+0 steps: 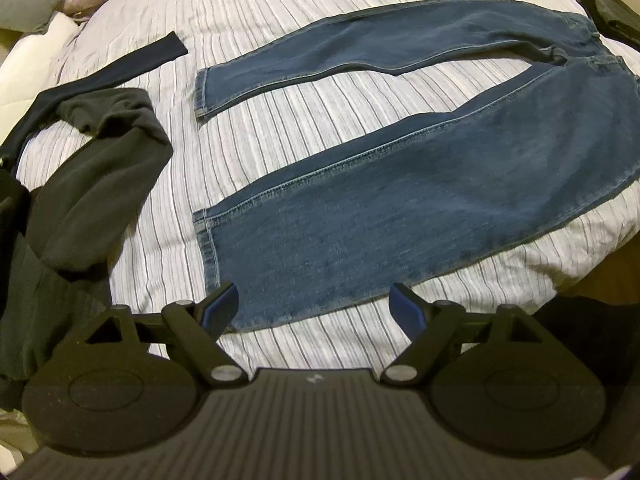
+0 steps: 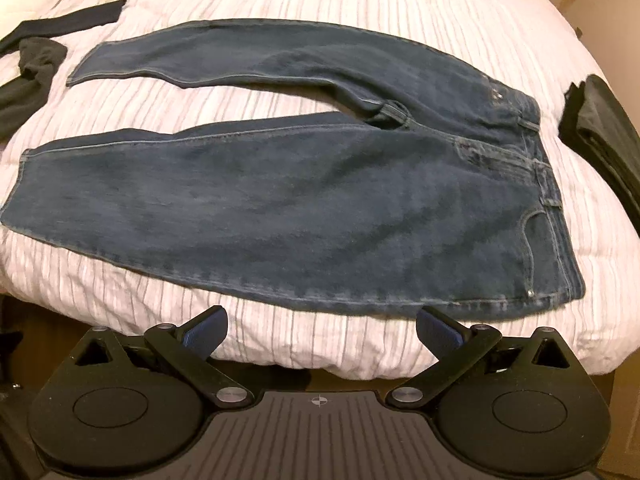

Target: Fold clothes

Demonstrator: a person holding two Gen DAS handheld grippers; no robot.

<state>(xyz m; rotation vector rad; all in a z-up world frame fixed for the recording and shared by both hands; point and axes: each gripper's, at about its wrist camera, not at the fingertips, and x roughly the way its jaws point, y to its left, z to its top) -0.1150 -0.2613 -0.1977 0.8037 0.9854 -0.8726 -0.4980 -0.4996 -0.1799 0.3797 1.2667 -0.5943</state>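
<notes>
A pair of blue jeans lies flat on the striped bed cover, legs spread apart, cuffs to the left and waistband to the right. My left gripper hangs open just above the near leg's cuff, with nothing between its blue pads. In the right wrist view the jeans fill the middle, with the waistband at the right. My right gripper stands wide open over the bed cover, just short of the near leg's outer seam, and holds nothing.
Dark green and black garments lie crumpled at the left of the bed. A folded dark garment sits beyond the waistband at the right. The striped bed cover stretches behind the jeans, with pillows at the far left. The bed's near edge drops off below my right gripper.
</notes>
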